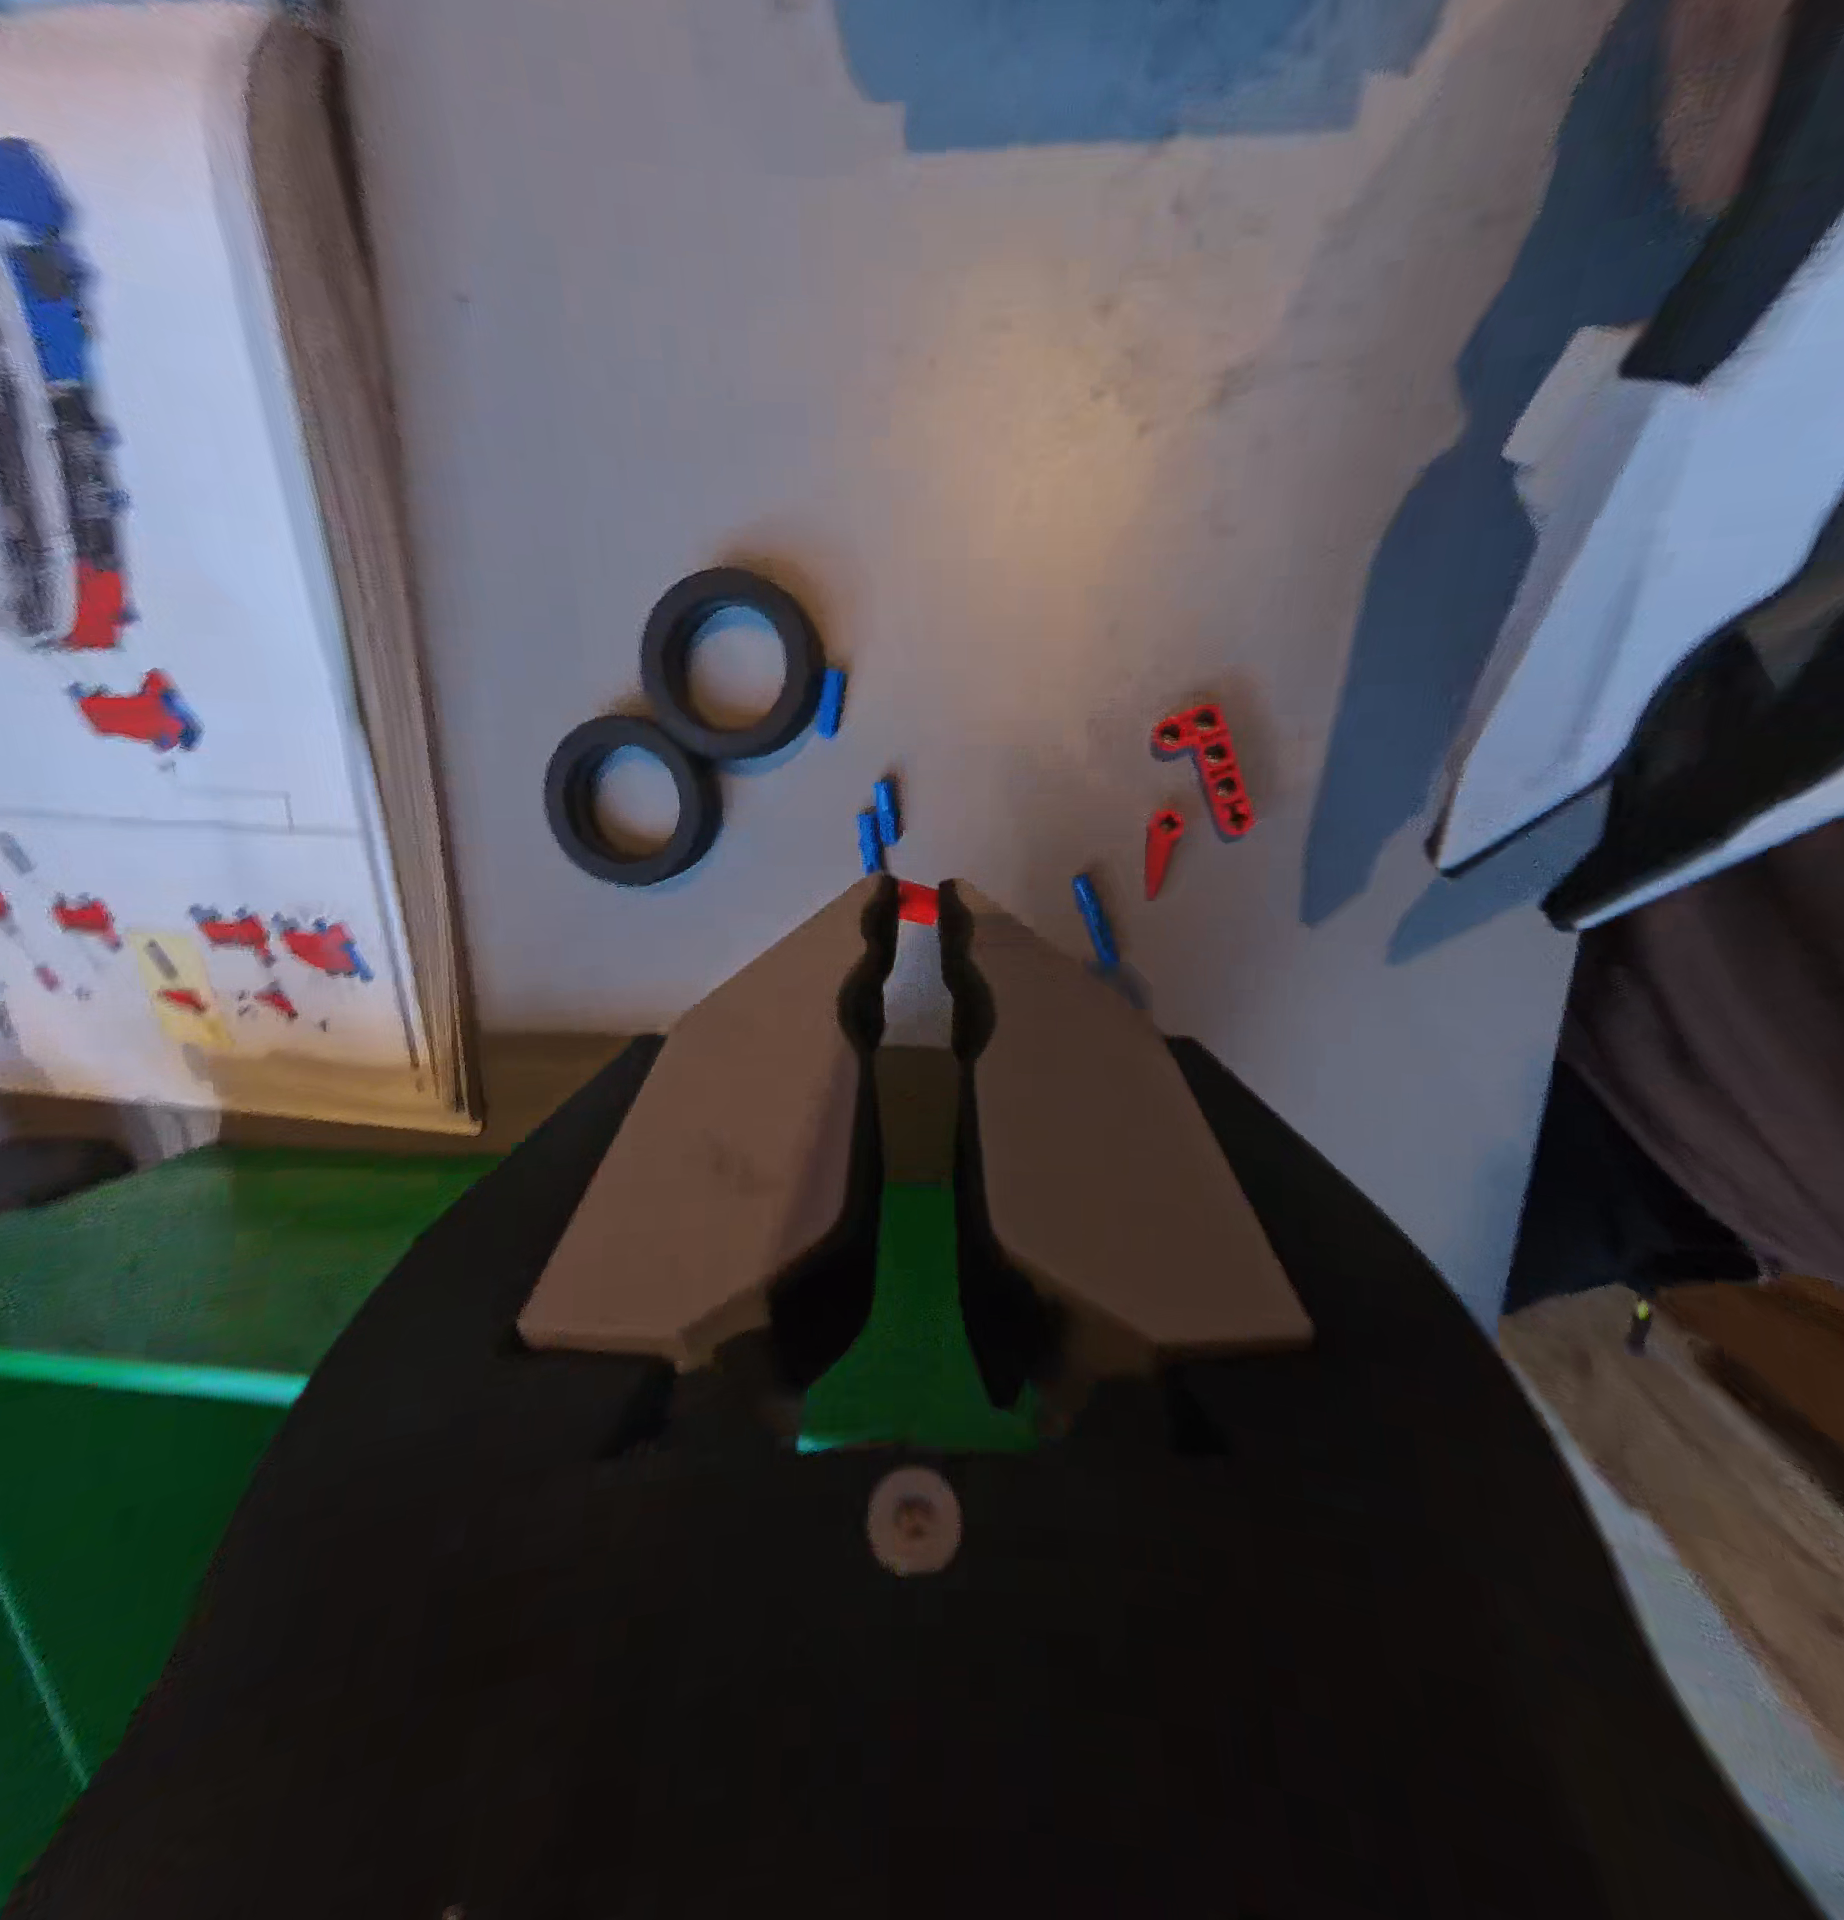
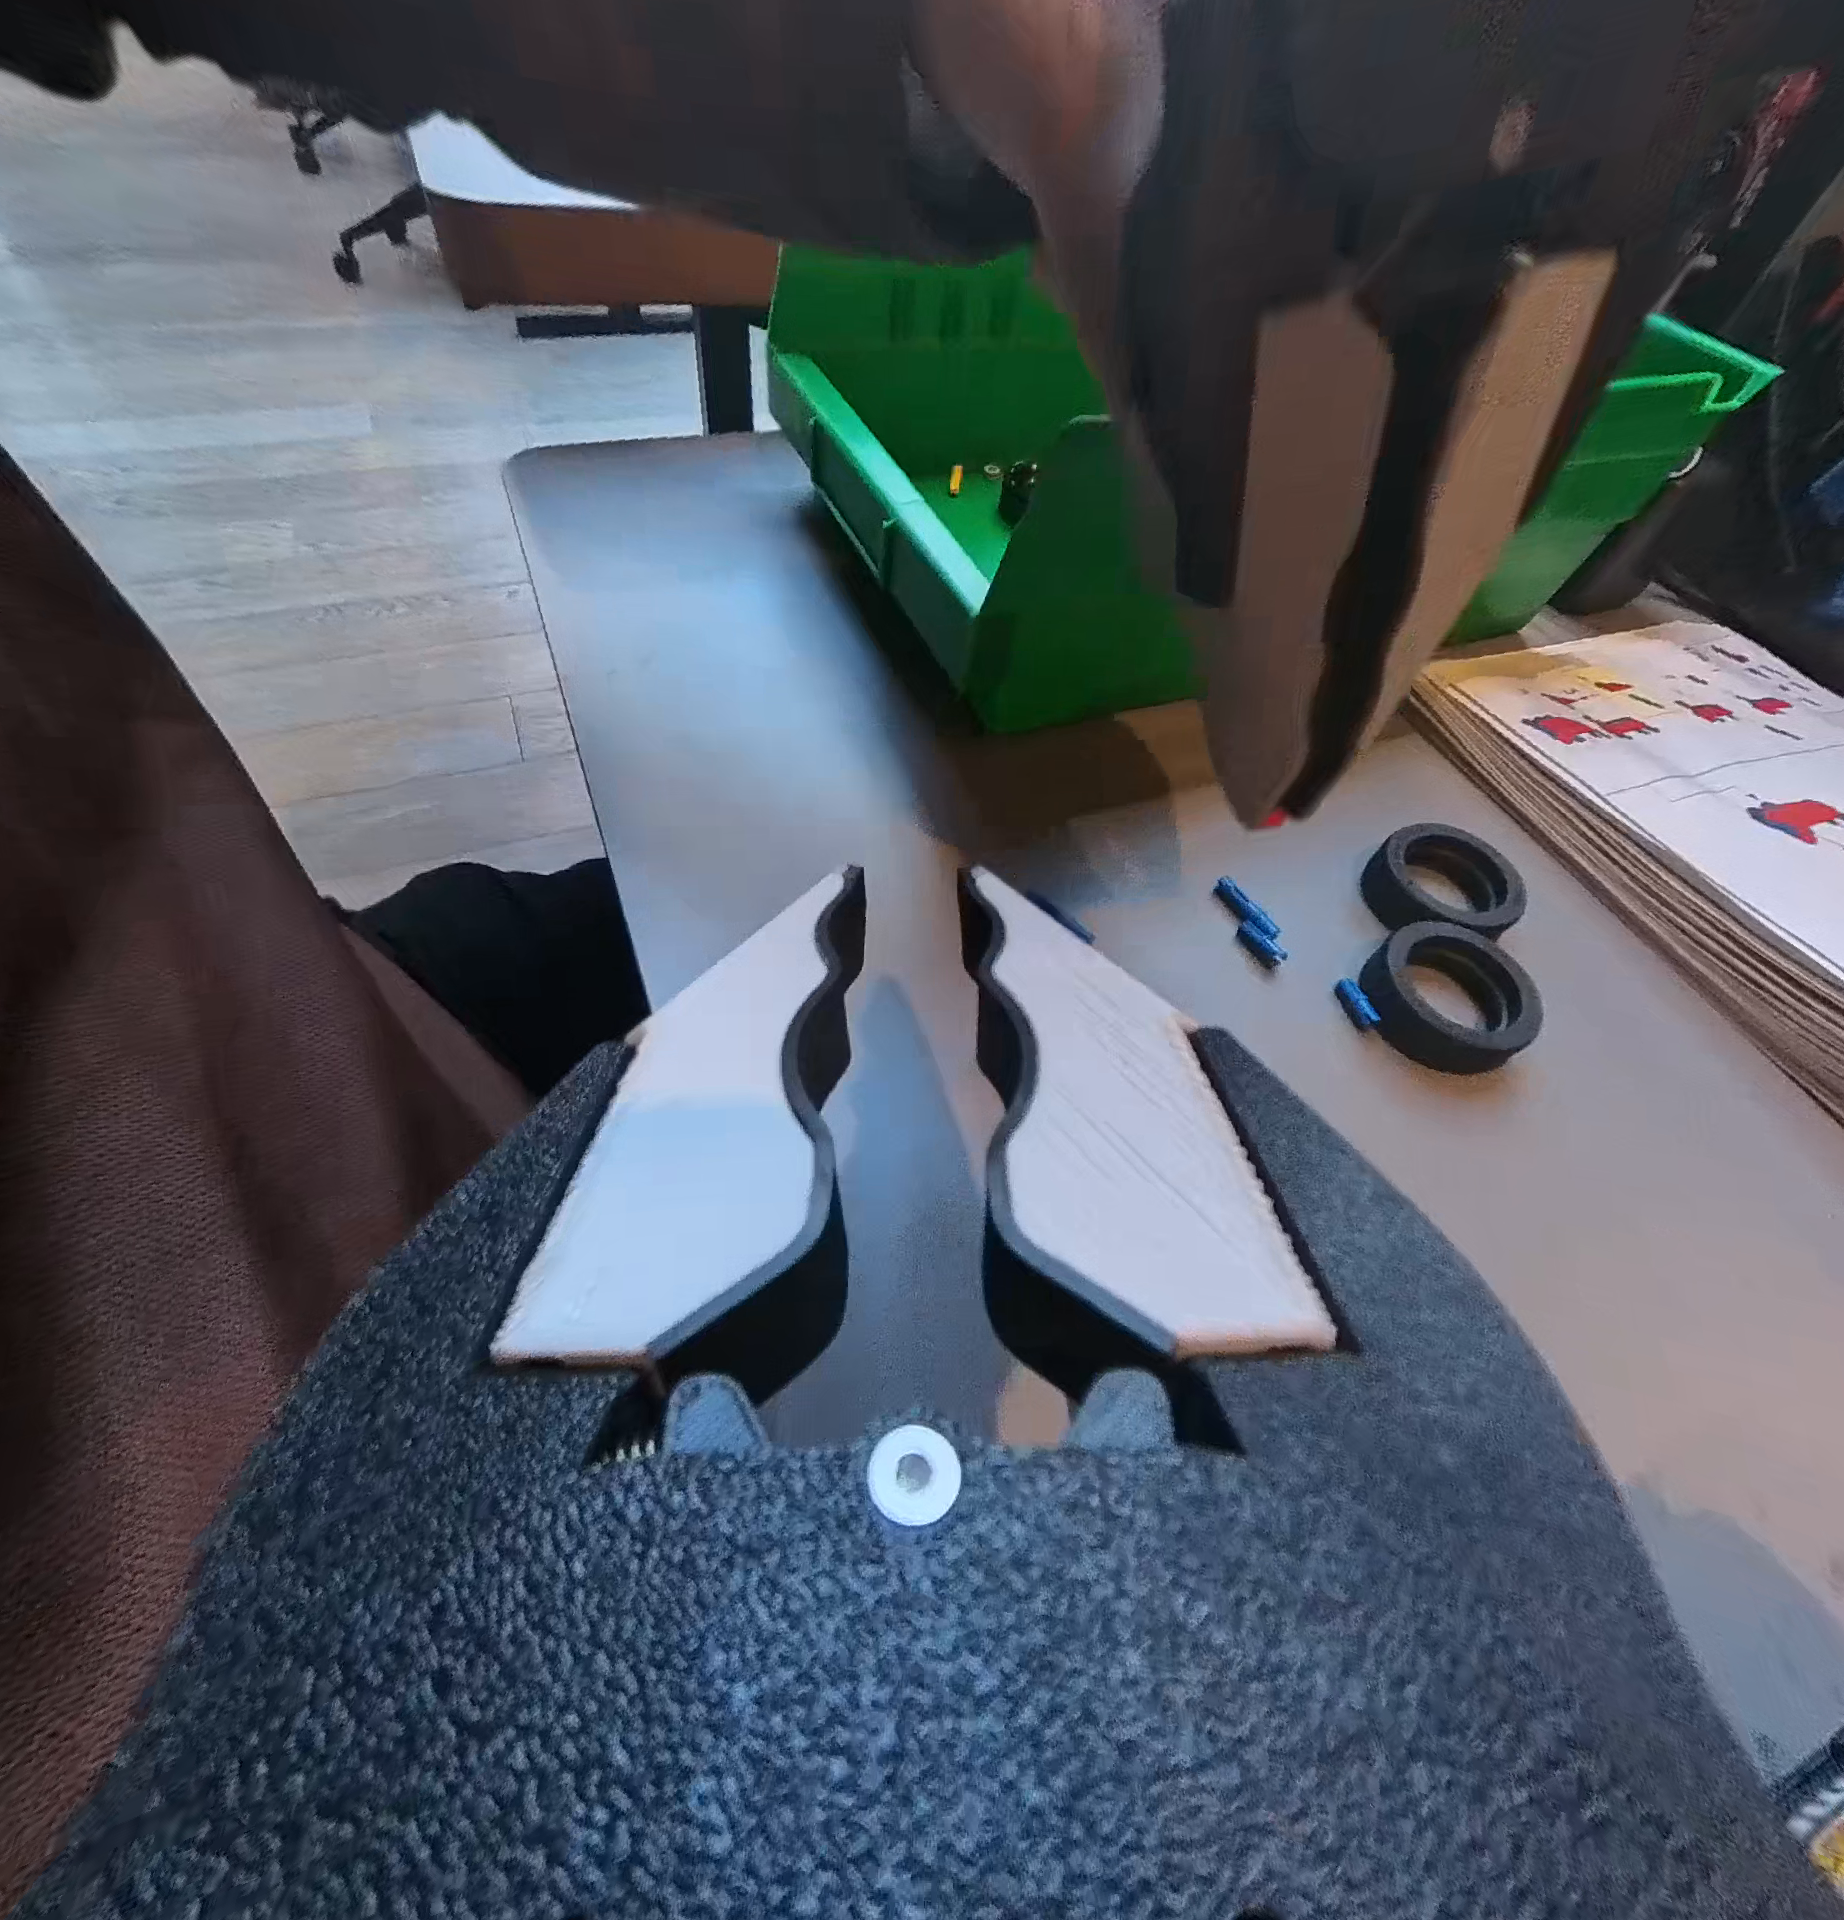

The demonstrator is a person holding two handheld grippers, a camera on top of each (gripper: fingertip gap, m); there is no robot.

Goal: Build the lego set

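Observation:
My left gripper [image 1: 916, 896] is shut on a small red lego piece [image 1: 918, 900] at its fingertips, just above the table. It also shows in the right wrist view [image 2: 1273, 816], pointing down with red at its tip. Around it lie two black tyres [image 1: 731, 662] [image 1: 630, 800], several blue pins [image 1: 878, 826] [image 1: 1094, 920], a red L-shaped beam [image 1: 1209, 764] and a red pointed piece [image 1: 1162, 852]. The tyres [image 2: 1443, 878] and the blue pins [image 2: 1248, 920] also show in the right wrist view. My right gripper [image 2: 910, 883] is open and empty, held above the table.
An open instruction booklet [image 1: 170, 623] lies left of the parts, and it shows at the right in the right wrist view [image 2: 1676, 790]. A green bin [image 2: 959, 540] with a few small parts stands at the table's far side. A person's sleeve [image 2: 118, 935] is at left. Spacing between my two grippers at the tips: around 10 cm.

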